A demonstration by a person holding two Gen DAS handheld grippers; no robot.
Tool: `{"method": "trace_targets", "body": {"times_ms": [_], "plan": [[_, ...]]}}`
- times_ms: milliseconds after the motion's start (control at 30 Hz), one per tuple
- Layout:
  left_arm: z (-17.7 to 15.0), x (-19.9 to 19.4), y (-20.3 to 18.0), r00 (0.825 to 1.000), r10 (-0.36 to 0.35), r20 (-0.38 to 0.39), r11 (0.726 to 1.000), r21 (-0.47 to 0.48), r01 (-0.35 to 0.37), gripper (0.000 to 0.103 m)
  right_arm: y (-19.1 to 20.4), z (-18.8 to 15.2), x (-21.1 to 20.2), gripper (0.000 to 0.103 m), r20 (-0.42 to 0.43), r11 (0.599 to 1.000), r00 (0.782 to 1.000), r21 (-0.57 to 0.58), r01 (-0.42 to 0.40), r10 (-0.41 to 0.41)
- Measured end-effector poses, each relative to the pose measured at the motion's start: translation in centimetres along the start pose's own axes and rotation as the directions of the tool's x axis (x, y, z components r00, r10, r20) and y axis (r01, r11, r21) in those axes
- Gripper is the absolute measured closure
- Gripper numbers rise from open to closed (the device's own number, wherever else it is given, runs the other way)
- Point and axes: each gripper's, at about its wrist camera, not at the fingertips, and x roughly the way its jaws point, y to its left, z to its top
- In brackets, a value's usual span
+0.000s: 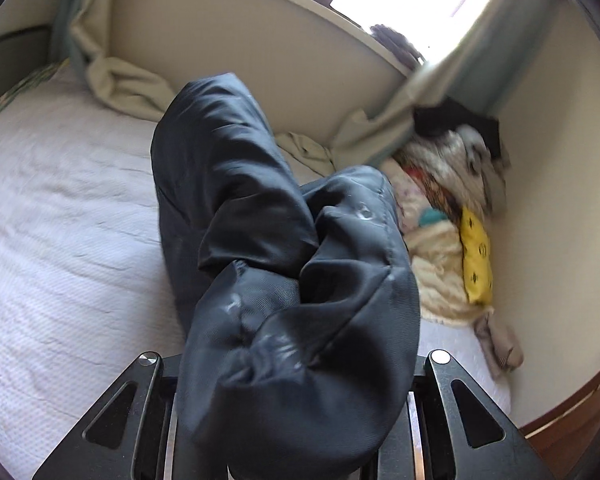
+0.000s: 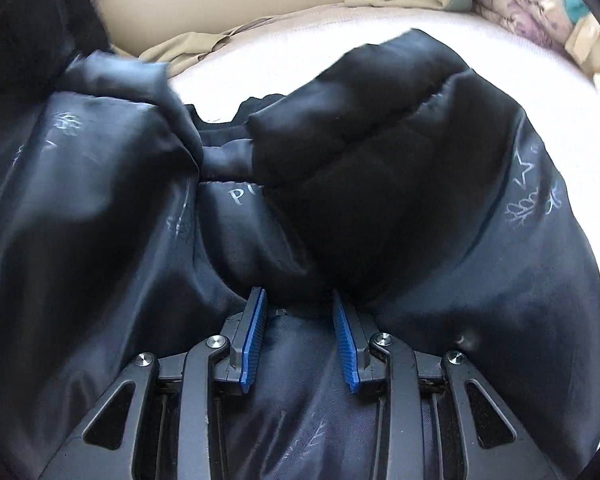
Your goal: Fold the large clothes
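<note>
Bunched dark navy padded jacket (image 1: 284, 280) fills the space closest to our left gripper (image 1: 296, 420), hiding its fingertips. The fabric swells out between the black finger frames, so we judge this gripper is clamped on the jacket, though the pads themselves are covered. A sleeve-like length rises from the bunch and hangs above the white textured bedspread (image 1: 60, 240).

Our right gripper (image 2: 300, 336) has its blue ribbed pads (image 2: 254, 340) spread apart, with the jacket's printed lining lying between and beneath them; nothing is pinched there. A thick black quilted fold (image 2: 360, 168) lies just past the fingertips.

We judge that we are early in the fold: the jacket is still crumpled, partly lifted, partly heaped on the bed. Next, the right gripper would need to close on a hem or shoulder edge so both hands can spread the garment flat.

No containers are visible. A loose pile of mixed fabrics, including a yellow patterned cloth (image 1: 476, 260), sits against the wall at the bed's far corner, well apart from the jacket.
</note>
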Motion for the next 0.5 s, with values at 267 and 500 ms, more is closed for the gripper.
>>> {"method": "trace_targets", "body": {"times_ms": [267,500], "plan": [[-2.4,4.8,-6.8,0.994,0.051,-0.091,0.993,0.113,-0.041,0.074,-4.8,0.5,-1.6,0.079,-0.021,0.957,0.977,0.211,-0.201,0.21],[-3.7,6.5,-8.8,0.991,0.083,-0.106,0.983,0.171,-0.064,0.073,-10.5,0.7,-8.4,0.064,0.042,0.868,0.954,0.406,-0.287,0.296]]}}
